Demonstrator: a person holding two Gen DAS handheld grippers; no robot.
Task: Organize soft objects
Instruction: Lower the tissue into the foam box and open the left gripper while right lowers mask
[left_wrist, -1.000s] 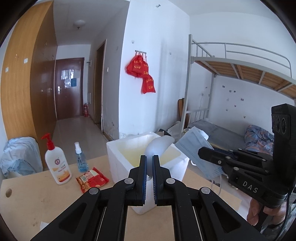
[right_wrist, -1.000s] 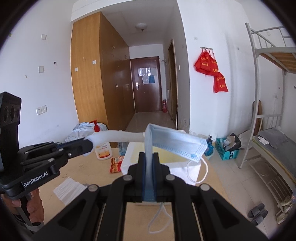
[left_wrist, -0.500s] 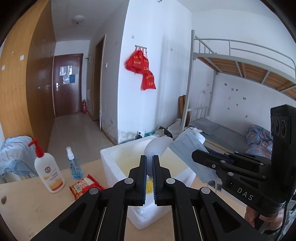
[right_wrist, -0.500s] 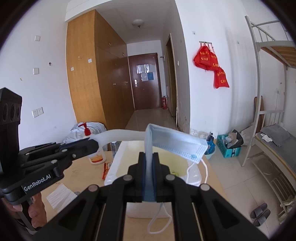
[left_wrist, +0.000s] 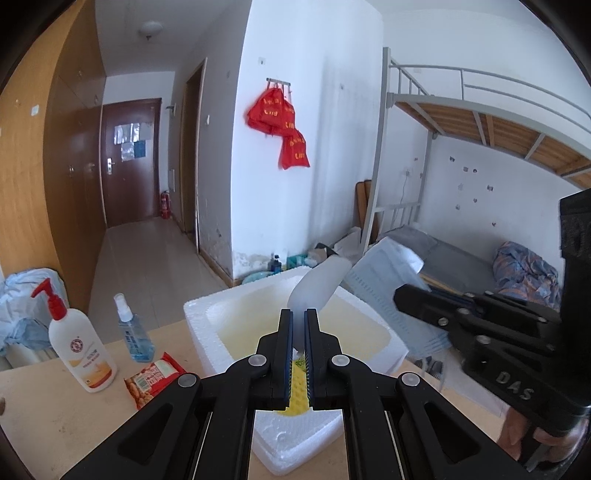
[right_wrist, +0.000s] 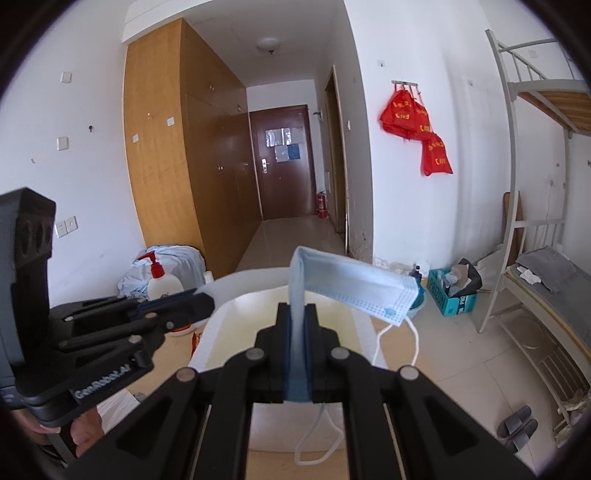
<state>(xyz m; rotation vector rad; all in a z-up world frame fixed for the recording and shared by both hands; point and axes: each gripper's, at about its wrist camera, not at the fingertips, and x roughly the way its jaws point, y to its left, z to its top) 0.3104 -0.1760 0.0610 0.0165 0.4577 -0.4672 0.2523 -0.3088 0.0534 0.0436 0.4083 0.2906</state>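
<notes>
My left gripper (left_wrist: 299, 314) is shut on a pale white soft piece (left_wrist: 321, 282) that sticks up and to the right above the white foam box (left_wrist: 201, 310). A yellow sponge (left_wrist: 299, 391) lies inside the box, below the fingers. My right gripper (right_wrist: 297, 308) is shut on a blue face mask (right_wrist: 351, 282), folded over to the right with its ear loops (right_wrist: 397, 341) dangling. Both grippers hover over the box, the right gripper (left_wrist: 400, 295) beside the left one, and the left gripper (right_wrist: 205, 301) shows at the left of the right wrist view.
On the wooden table (left_wrist: 48, 424), left of the box, stand a pump lotion bottle (left_wrist: 83, 354), a small spray bottle (left_wrist: 135, 338) and a red snack packet (left_wrist: 155, 378). A white tissue (right_wrist: 118, 406) lies near the person's hand. A bunk bed (left_wrist: 461, 258) stands to the right.
Both grippers have moved forward over the foam box with their items still held. The box now looks nearer and lies under the fingers, and the sponge inside has come into view.
</notes>
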